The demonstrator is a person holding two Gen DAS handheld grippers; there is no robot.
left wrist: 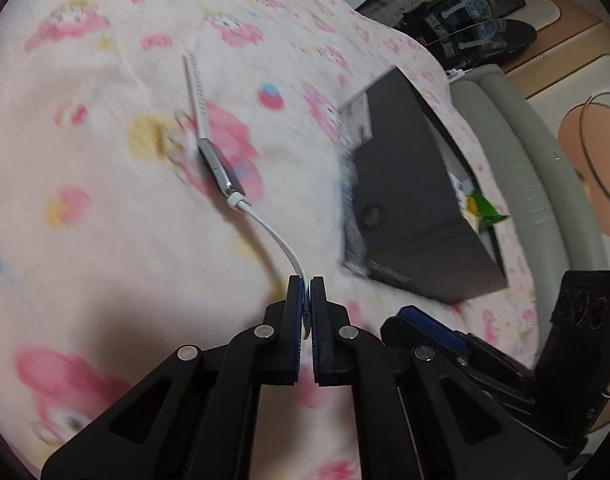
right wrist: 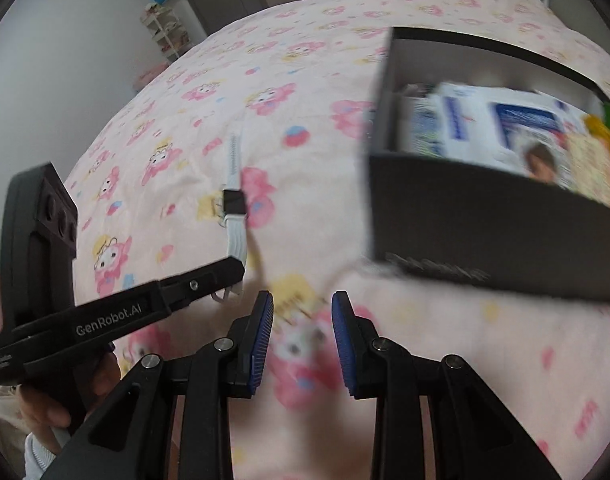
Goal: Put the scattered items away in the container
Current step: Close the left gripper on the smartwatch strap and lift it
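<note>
A smartwatch (left wrist: pixel 219 170) with a white strap (left wrist: pixel 195 92) lies on the pink patterned bedspread (left wrist: pixel 85 160). My left gripper (left wrist: pixel 306 292) is shut on the end of the watch's near strap half (left wrist: pixel 279 246), which curves up from the watch. In the right wrist view the watch (right wrist: pixel 233 202) lies left of centre, with the left gripper (right wrist: pixel 209 276) over its near strap. The dark grey box (left wrist: pixel 417 208) sits to the right, holding packets (right wrist: pixel 501 132). My right gripper (right wrist: pixel 303 312) is open and empty over the bedspread, below the box (right wrist: pixel 485 232).
A grey padded bed edge (left wrist: pixel 517 168) runs along the right, with floor and a dark glass cabinet (left wrist: pixel 457 12) beyond. A shelf rack (right wrist: pixel 165 28) and doors stand past the bed's far side.
</note>
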